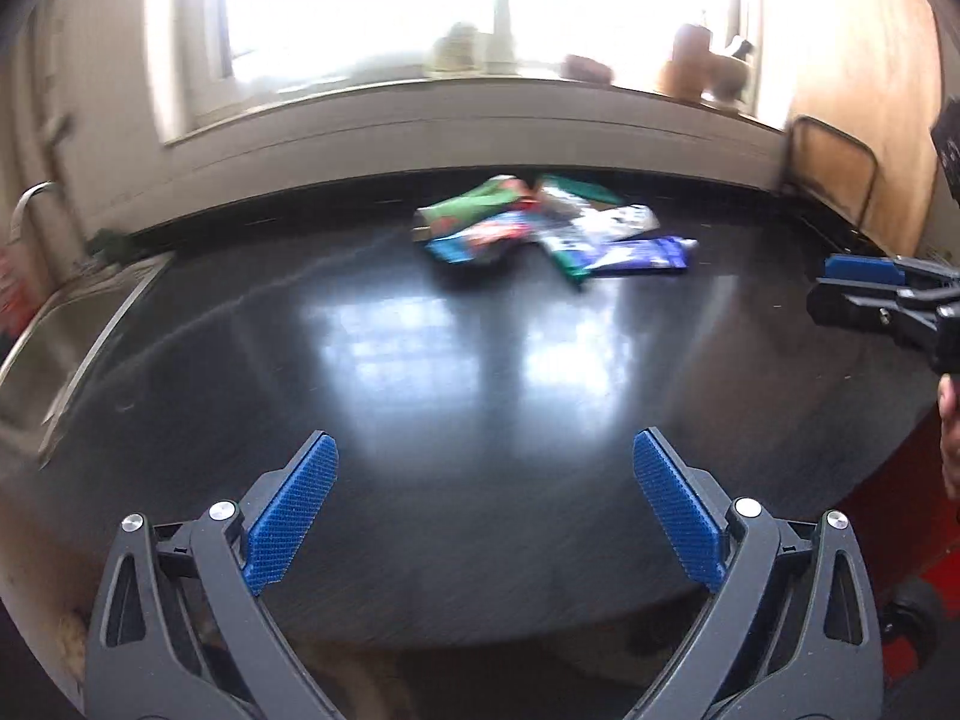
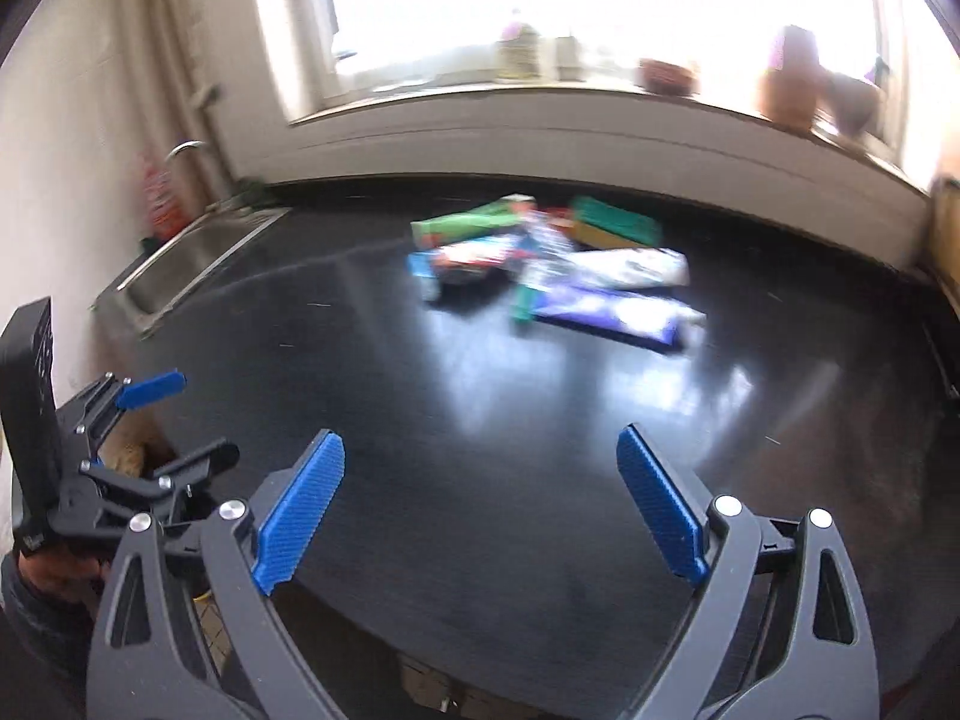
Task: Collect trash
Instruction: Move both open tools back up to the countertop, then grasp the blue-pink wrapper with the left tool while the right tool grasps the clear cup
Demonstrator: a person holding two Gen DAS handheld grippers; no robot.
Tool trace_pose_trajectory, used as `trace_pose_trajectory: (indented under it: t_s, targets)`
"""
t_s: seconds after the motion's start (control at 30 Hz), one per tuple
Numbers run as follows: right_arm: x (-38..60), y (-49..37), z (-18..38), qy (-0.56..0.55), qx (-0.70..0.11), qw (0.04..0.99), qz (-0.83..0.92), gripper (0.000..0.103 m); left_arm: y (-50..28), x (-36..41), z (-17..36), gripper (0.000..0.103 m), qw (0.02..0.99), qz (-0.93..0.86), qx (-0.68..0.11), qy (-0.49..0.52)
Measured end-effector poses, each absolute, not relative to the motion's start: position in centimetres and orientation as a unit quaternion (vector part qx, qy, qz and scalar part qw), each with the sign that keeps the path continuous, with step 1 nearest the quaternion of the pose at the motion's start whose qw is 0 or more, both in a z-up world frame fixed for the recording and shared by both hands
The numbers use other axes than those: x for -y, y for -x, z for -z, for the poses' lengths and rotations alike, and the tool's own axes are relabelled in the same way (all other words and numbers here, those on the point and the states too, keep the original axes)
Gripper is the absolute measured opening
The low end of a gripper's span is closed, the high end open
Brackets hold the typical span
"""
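Note:
A pile of several snack wrappers lies on the far side of a glossy black countertop, near the wall; it also shows in the right wrist view. A dark blue wrapper lies nearest in the pile, a green one at its left. My left gripper is open and empty over the counter's near edge. My right gripper is open and empty, also at the near edge, well short of the pile. Each gripper shows in the other's view: the right one, the left one.
A steel sink with a faucet is set in the counter's left end. A window sill with pots runs behind the counter. A wooden board leans at the right end. A red object sits below the counter's right edge.

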State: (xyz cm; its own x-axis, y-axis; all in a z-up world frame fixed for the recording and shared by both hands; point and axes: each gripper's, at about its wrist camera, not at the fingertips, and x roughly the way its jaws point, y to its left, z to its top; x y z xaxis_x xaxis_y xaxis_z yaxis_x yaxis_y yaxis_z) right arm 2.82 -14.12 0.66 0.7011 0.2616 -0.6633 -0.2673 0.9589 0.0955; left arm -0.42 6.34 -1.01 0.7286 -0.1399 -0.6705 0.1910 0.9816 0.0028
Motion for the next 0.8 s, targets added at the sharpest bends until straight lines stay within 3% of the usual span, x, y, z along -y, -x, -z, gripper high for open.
trace_pose_trajectory:
  t_s: [0.23, 0.4, 0.8]
  targets:
    - [19.4, -2.5, 0.4, -0.008, -0.364, 0.921, -0.138, 0.089, -3.3, -2.8, 2.2, 0.096, 0.92, 0.107, -0.372, -0.051]
    - [17.6, -4.6, 0.5, 0.002, -0.369, 0.916, -0.161, 0.089, -6.2, -3.2, 2.6, 0.096, 0.918, 0.109, -0.374, -0.07]
    - [12.7, -18.5, 1.5, 0.061, -0.391, 0.896, -0.2, 0.086, -18.8, -4.1, 4.7, 0.096, 0.904, 0.145, -0.384, -0.119]
